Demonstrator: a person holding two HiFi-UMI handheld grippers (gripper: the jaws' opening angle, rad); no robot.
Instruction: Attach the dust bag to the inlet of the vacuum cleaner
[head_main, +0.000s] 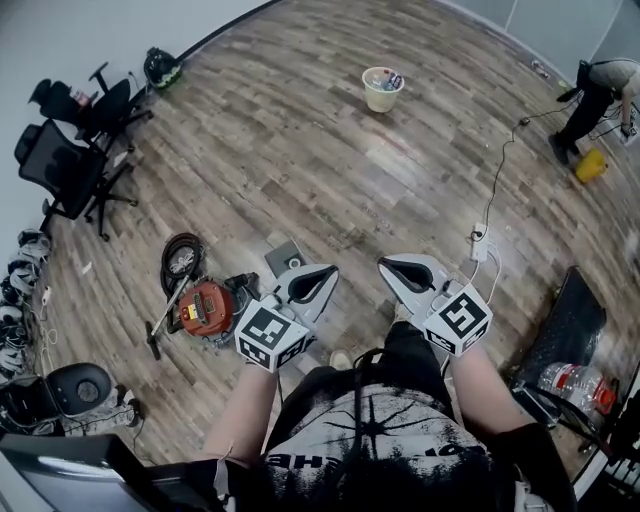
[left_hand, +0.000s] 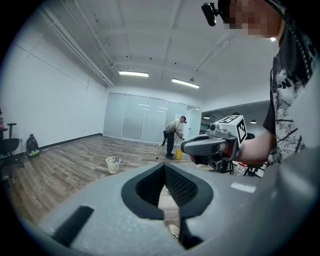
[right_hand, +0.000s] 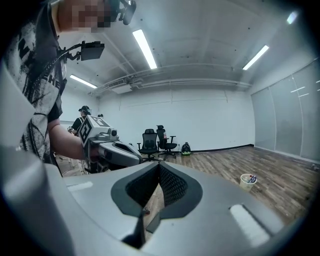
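Observation:
A red canister vacuum cleaner (head_main: 205, 308) lies on the wooden floor to my lower left, with its black hose (head_main: 181, 256) coiled behind it. A flat grey square with a round hole (head_main: 286, 260), possibly the dust bag, lies on the floor just right of the hose. My left gripper (head_main: 330, 270) and right gripper (head_main: 386, 264) are held side by side in the air in front of my body, both shut and empty. In the left gripper view its jaws (left_hand: 164, 168) meet at the tip, with the right gripper (left_hand: 200, 146) beside them. The right gripper view shows its jaws (right_hand: 159, 165) closed.
A pale bucket (head_main: 383, 88) stands far ahead. Black office chairs (head_main: 70, 140) line the left wall. A person (head_main: 600, 85) bends at the far right beside a yellow object (head_main: 590, 165). A power strip (head_main: 480, 243) and cable lie ahead on the right, and a black case (head_main: 570, 325) with bottles at the right.

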